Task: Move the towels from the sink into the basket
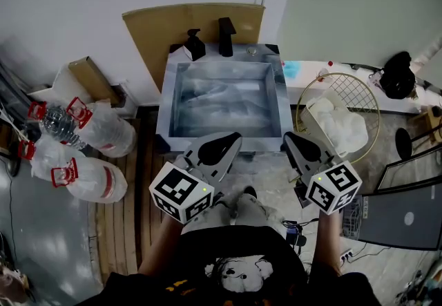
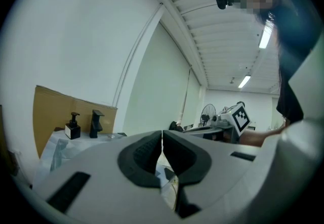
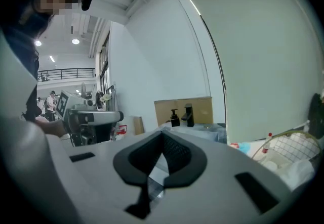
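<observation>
The job looks close to done, or between two trips: white towels (image 1: 342, 125) lie in the wire basket (image 1: 338, 75), which stands at 3 o'clock from the sink (image 1: 168, 90). Inside the sink there are pale, shiny shapes. I cannot tell if one more towel is in there or if it is only light on the bowl. So the next move, I think, is to check the sink. If a towel is there, one gripper has to open and go forward and down into the bowl at 12 o'clock. Then it has to pinch the cloth, lift it over the rim and carry it across to the basket. The left gripper (image 1: 231, 140) is clenched with nothing in it; its own view shows the two black pads (image 2: 144, 154) pressed tip to tip. The right gripper (image 1: 293, 140) is clenched the same way and holds nothing too. Both are held low and close in front of the person's body, side by side but apart, just short of the sink's front edge. The left one points flat toward the sink, and the right one tips a little downward.
</observation>
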Demonstrator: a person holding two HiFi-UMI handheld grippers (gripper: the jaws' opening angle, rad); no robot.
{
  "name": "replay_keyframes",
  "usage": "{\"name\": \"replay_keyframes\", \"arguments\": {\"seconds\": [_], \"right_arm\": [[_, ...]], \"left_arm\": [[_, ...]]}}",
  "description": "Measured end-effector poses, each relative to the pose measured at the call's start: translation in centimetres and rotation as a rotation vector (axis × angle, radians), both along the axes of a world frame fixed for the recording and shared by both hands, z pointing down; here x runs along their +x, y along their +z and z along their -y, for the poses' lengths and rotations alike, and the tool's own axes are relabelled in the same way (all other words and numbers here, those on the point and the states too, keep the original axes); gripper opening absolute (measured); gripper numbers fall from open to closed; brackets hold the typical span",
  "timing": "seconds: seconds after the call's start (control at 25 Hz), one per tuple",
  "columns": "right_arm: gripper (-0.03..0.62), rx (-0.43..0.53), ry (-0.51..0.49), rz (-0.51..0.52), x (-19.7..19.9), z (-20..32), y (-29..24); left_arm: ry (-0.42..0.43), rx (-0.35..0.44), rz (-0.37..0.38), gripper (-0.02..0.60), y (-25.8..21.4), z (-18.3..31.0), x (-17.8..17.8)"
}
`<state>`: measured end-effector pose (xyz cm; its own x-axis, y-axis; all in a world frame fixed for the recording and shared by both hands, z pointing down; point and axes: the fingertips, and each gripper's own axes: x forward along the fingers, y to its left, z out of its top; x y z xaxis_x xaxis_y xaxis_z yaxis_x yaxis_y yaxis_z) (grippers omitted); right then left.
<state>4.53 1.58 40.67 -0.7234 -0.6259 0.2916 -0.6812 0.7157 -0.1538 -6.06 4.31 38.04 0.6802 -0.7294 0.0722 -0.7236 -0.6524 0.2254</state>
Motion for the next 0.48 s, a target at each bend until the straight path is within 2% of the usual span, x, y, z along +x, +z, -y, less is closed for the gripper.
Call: {"name": "replay_keyframes", "arguments": {"seconds": [0.48], "right_arm": [[0.003,-0.003,-0.011,-0.021,0.03,-0.43,0.78]], "left_arm": [[-0.007,0.008,-0.011,-0.002,0.16,-0.14,0.18]]}}
